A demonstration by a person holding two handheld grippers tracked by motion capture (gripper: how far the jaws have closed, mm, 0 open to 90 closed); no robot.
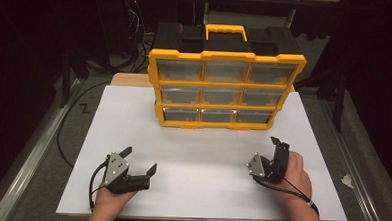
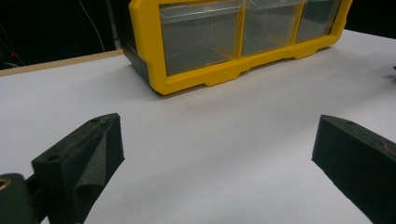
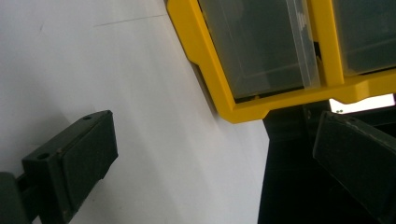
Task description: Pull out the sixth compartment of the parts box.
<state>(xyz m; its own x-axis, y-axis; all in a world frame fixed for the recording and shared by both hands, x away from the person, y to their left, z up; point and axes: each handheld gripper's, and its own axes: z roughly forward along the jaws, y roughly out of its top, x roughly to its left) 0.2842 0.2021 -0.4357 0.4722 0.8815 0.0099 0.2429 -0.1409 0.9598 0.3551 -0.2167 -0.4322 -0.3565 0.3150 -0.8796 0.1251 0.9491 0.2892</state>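
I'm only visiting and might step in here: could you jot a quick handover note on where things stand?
Left gripper: open, holding nothing, low over the white board.
Right gripper: open, holding nothing, tilted on its side.
Yellow drawer organizer: upright at the board's far side, apart from both grippers.
Done: nothing visible; all nine clear drawers look shut.
Left: probably reach in and open a drawer.

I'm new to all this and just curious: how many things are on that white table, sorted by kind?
Yellow drawer cabinet: 1
Clear drawers in it: 9
Hand-held grippers: 2, the left gripper and the right gripper, both with jaws apart
Total: 12
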